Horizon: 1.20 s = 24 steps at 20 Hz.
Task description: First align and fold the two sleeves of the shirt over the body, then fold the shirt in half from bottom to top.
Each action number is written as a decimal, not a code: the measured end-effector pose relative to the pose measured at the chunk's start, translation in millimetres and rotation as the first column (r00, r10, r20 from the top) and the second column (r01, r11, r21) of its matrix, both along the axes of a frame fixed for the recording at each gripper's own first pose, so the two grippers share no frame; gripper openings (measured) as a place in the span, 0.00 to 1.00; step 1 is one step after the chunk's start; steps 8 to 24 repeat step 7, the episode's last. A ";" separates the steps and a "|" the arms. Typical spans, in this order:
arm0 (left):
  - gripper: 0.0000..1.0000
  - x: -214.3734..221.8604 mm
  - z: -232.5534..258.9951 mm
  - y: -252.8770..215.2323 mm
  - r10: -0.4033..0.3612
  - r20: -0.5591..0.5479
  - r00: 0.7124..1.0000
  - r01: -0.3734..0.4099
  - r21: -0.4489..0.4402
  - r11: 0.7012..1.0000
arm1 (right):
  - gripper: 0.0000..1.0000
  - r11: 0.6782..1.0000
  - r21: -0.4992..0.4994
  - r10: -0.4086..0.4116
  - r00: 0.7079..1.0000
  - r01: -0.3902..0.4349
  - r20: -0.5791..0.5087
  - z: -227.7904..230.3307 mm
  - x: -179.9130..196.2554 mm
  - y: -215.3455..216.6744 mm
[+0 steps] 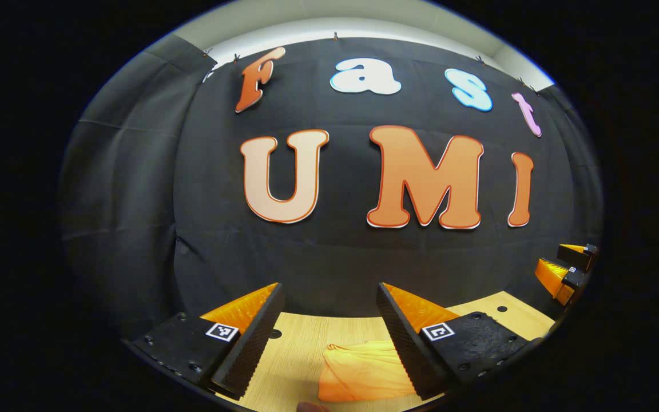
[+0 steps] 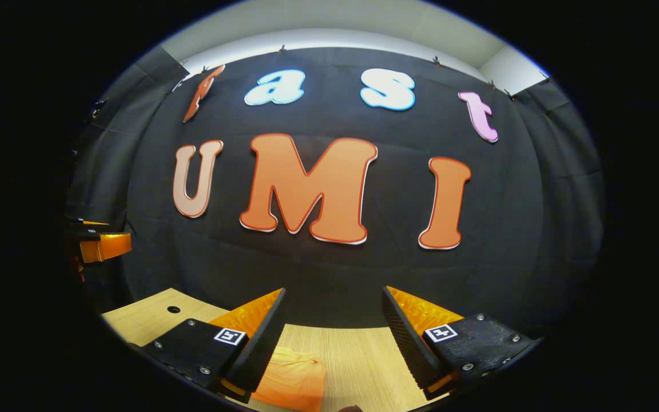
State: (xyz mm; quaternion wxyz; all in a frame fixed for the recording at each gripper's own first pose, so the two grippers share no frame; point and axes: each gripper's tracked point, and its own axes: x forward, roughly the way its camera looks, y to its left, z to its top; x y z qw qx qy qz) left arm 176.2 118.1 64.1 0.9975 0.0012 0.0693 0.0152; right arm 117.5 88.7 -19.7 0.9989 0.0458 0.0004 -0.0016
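An orange shirt lies bunched on the wooden table, low in the left gripper view. My left gripper hangs above it, open, nothing between its fingers; the right finger covers the shirt's right side. In the right gripper view the shirt shows at the lower left, partly behind the left finger. My right gripper is open above the table with nothing held. The right gripper also appears at the far right of the left gripper view, and the left gripper at the far left of the right gripper view.
The black cloth wall stands close behind the table's far edge. Small round holes dot the tabletop, one near the left corner in the right gripper view.
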 end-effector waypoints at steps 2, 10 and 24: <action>1.00 -21.9 7.5 3.2 -0.002 0.044 0.999 0.002 0.011 1.000 | 0.98 1.000 0.010 -0.009 1.000 0.009 0.001 -7.3 -22.0 -1.4; 0.98 -77.3 1.2 -17.9 -0.120 0.089 0.989 0.117 0.044 0.992 | 0.99 0.999 0.032 -0.043 0.999 0.044 -0.030 -22.0 -78.5 -0.3; 0.98 -77.3 1.2 -17.9 -0.120 0.089 0.989 0.117 0.044 0.992 | 0.99 0.999 0.032 -0.043 0.999 0.044 -0.030 -22.0 -78.5 -0.3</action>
